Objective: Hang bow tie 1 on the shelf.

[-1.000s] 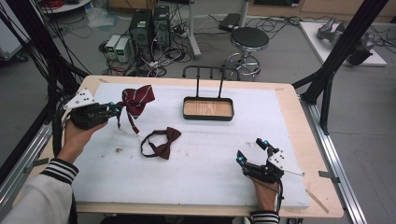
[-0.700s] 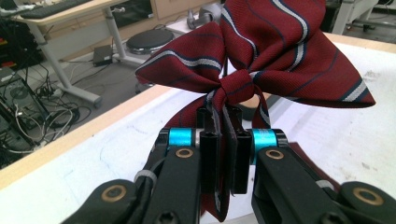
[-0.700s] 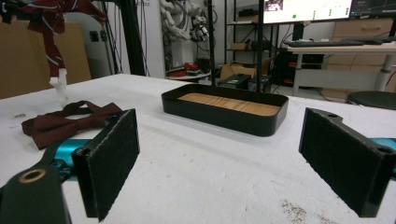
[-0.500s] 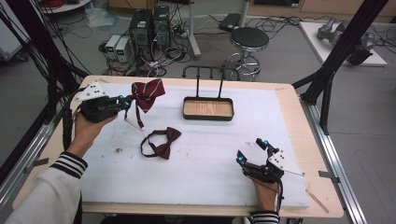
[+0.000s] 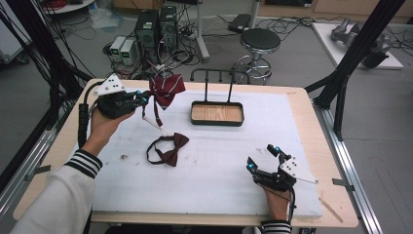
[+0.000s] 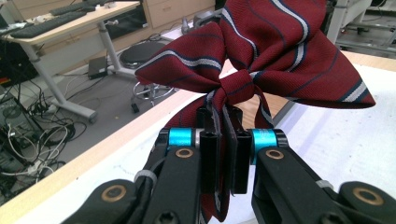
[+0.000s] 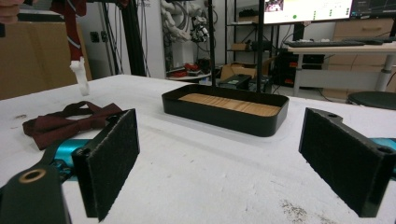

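A burgundy striped bow tie (image 5: 166,90) hangs in the air over the table's far left, and my left gripper (image 5: 141,98) is shut on its strap just behind the knot. In the left gripper view the bow (image 6: 280,51) spreads above the closed jaws of the left gripper (image 6: 223,117). The strap dangles down to a white clip (image 5: 160,126). A plain dark red bow tie (image 5: 170,148) lies flat on the white mat. My right gripper (image 5: 263,158) rests near the front right, open and holding nothing (image 7: 224,154).
A black tray with a wooden bottom (image 5: 217,121) and an upright black hanger bar (image 5: 219,73) stands at the far middle of the mat. The white mat (image 5: 272,122) covers a wooden table. A stool (image 5: 259,41) and computers stand beyond the table.
My left gripper has carried the striped bow tie up and to the right, toward the far edge near the hanger bar. The right gripper and the plain bow tie have not moved.
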{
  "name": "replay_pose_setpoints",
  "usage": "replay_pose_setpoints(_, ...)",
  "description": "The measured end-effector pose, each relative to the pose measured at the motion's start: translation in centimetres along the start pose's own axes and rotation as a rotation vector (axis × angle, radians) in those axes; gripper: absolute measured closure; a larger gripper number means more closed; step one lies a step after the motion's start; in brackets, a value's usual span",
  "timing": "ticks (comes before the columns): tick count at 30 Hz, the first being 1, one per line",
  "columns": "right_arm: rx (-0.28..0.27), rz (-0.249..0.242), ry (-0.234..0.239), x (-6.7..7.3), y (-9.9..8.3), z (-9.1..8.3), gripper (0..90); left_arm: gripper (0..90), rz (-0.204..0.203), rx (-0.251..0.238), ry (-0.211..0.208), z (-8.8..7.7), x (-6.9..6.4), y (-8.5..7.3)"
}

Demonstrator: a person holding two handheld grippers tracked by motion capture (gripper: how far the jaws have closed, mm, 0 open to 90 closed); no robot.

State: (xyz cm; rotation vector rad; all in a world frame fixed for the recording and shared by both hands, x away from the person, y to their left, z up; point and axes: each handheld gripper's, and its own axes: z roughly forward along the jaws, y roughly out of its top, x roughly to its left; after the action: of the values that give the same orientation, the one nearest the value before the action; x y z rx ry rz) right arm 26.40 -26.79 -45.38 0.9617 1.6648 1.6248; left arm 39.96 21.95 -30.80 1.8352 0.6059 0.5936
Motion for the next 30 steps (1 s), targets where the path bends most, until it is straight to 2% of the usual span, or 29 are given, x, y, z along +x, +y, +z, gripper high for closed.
replay_pose_setpoints(8, -0.002, 0.001, -0.001, 0.0, 0.0, 0.0, 11.5, 85.7, -0.002, 0.003, -0.007, 1.2, -0.1, 0.8)
replay_pose_setpoints(13, -0.002, 0.001, -0.002, 0.0, 0.0, 0.0, 11.5, 85.7, -0.005, -0.015, -0.003, 2.1, -0.3, 1.4)
replay_pose_setpoints(25, -0.011, 0.014, -0.01, -0.1, 0.0, -0.1, 11.5, 85.7, -0.017, -0.031, -0.027, 5.4, -0.8, 3.0)
replay_pose_setpoints(30, -0.014, 0.008, -0.01, -0.2, 0.0, -0.1, 11.5, 85.7, -0.023, -0.041, -0.018, 6.5, -1.0, 3.6)
